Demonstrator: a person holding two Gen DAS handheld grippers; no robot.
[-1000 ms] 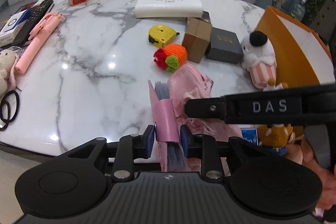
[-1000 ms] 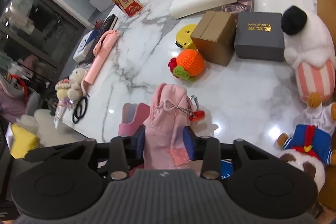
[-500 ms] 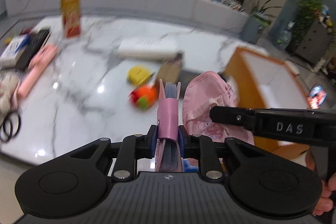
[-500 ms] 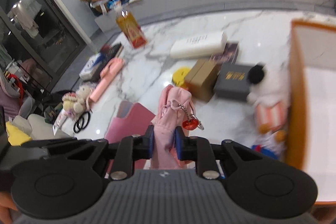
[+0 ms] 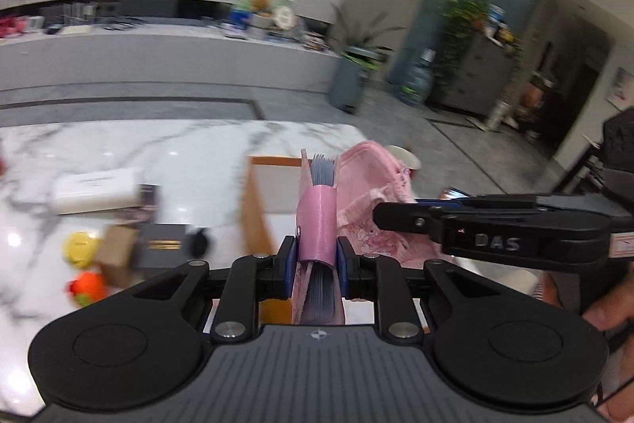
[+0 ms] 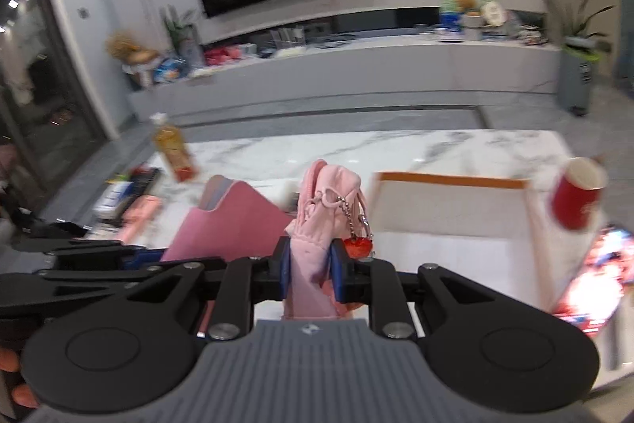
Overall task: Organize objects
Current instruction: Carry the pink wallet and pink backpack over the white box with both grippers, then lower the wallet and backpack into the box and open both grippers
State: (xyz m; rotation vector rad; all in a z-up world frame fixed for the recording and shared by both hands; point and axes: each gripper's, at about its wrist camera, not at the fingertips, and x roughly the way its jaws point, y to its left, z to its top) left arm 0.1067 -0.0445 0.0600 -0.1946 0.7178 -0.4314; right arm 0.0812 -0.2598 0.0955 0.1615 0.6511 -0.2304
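My left gripper (image 5: 316, 260) is shut on a pink notebook (image 5: 317, 221) with grey-blue pages, held upright on its spine. The notebook also shows edge-on as a pink slab (image 6: 237, 224) in the right wrist view. My right gripper (image 6: 311, 264) is shut on a soft pink cloth pouch (image 6: 321, 209) with a red charm (image 6: 358, 246) hanging from its chain. In the left wrist view the pouch (image 5: 372, 185) hangs just right of the notebook. Both are held in the air, side by side, at the near edge of an open orange box (image 6: 451, 180) with a white inside.
On the marble table (image 5: 190, 153), left of the box, lie a white case (image 5: 95, 189), a dark gift box (image 5: 162, 244), a cardboard box (image 5: 115, 256), a yellow tape measure (image 5: 81, 248) and an orange crocheted toy (image 5: 87, 286). A red cup (image 6: 576, 199) stands right of the box. A drink bottle (image 6: 172, 147) stands far left.
Both grippers closed on their things, lifted them off the table and swung right toward the orange box. The view now tilts up to the room.
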